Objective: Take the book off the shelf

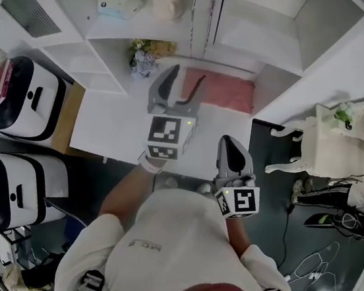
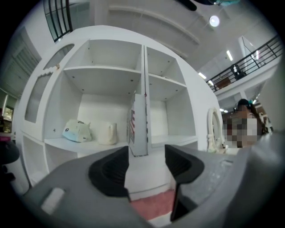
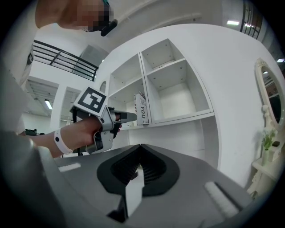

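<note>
Book (image 2: 139,124): upright by shelf (image 2: 58,142) divider, 12 o'clock of your left gripper (image 2: 147,153).
Left jaws: wide, empty (book beyond them).
Right gripper (image 3: 139,167): pinched together, empty.
Beside book: mug (image 2: 107,132), plush toy (image 2: 76,131) at 9 o'clock.

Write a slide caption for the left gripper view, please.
Open left gripper faces an upright book standing on the white shelf.

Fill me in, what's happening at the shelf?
A person stands at the white shelf with a gripper in each hand. The left gripper is open and aimed at the upright book beside the divider, not touching it. The right gripper is shut, empty, further back.
</note>
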The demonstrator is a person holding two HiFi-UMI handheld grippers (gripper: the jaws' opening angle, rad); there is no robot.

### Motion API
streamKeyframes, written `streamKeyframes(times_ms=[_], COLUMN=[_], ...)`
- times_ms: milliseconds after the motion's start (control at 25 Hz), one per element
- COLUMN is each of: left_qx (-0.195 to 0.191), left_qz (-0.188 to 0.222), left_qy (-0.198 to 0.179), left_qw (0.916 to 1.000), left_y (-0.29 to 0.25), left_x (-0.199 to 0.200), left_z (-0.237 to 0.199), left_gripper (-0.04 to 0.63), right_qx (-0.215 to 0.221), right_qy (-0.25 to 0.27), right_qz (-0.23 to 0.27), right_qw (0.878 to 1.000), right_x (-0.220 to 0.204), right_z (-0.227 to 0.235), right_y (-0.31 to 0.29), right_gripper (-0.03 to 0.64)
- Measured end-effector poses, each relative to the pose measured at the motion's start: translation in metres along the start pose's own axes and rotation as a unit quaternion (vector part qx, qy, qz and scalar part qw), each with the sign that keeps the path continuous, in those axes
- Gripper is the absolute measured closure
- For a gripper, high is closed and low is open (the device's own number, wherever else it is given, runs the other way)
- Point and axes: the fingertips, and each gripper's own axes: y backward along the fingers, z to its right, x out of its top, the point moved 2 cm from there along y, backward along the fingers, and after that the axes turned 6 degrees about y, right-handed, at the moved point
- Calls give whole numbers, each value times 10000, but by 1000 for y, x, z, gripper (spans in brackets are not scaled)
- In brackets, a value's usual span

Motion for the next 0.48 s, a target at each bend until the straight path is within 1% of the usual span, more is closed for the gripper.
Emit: streamKeyframes(times_ms=[120, 280, 360, 480], left_qx=[34, 107, 153, 244], left_qz=[31, 152, 160, 190], left_qy=[-26, -186, -270, -293], left_qw=[10000, 9997, 9994, 9991], left_y=[-16, -32, -39, -48], left_x=[8, 21, 27, 34], left_z=[-1, -2, -4, -8], left_gripper=[342, 331, 331, 331], right_qx=[-9, -94, -126, -92], right_qy=[48, 61, 61, 69], right_qz=[51, 54, 65, 108], right_qw=[10000, 9999, 9999, 9999], right_x=[5, 11, 15, 20], right_z=[7, 16, 17, 15], right_y=[-6, -14, -17, -22], right_gripper=[620, 620, 620, 620])
